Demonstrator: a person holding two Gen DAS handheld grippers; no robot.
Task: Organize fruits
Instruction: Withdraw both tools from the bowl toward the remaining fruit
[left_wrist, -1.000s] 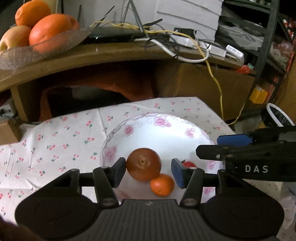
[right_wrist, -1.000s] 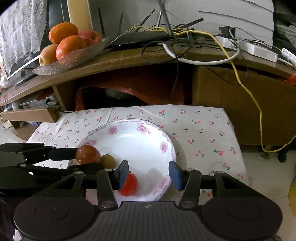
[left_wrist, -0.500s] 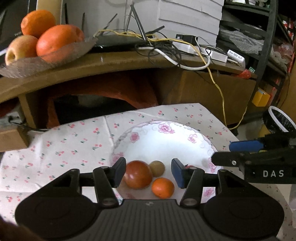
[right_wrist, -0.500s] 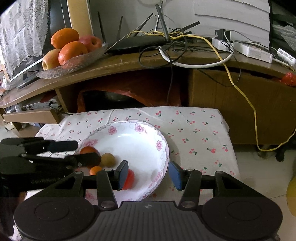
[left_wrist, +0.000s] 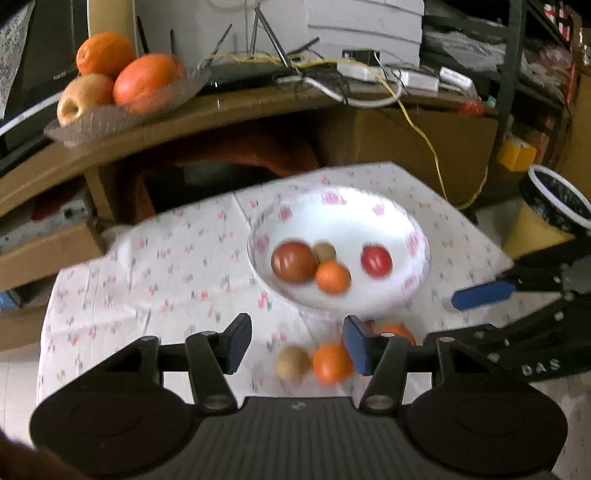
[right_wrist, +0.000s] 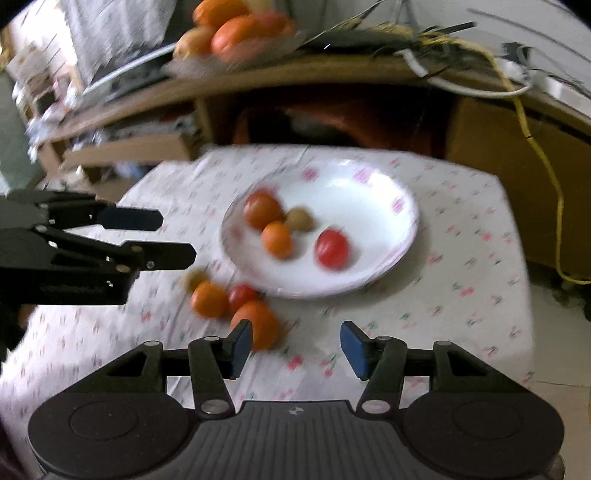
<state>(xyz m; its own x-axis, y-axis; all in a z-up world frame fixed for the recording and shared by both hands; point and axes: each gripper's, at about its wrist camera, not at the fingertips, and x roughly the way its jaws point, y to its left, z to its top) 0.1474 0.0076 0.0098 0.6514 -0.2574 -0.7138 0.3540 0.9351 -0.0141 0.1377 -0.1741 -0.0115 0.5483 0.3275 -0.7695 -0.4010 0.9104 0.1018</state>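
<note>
A white floral bowl (left_wrist: 417, 236) (right_wrist: 369, 184) sits on the cherry-print cloth. It holds a dark red fruit (left_wrist: 293, 261) (right_wrist: 263, 210), a small brown fruit (left_wrist: 325, 252), a small orange (left_wrist: 332, 277) and a red tomato (left_wrist: 376, 260) (right_wrist: 332, 248). Loose on the cloth in front lie a brown fruit (left_wrist: 292, 362), an orange (left_wrist: 331, 362) (right_wrist: 209, 299), a red fruit (right_wrist: 242, 293) and a bigger orange (right_wrist: 258, 325). My left gripper (left_wrist: 297, 341) is open above the loose fruit. My right gripper (right_wrist: 295, 345) is opening, with only cloth between its jaws; the bigger orange lies beside its left finger.
A glass dish (left_wrist: 122, 114) of oranges and an apple stands on the wooden shelf behind, beside tangled cables (left_wrist: 354, 85). A lined bin (left_wrist: 554, 199) is at the right. The cloth (right_wrist: 461, 258) ends at the table's edges on both sides.
Both grippers have drawn back from the bowl toward the near side. The dark red fruit that was between my left fingers lies in the bowl. Loose fruit on the cloth has come into view.
</note>
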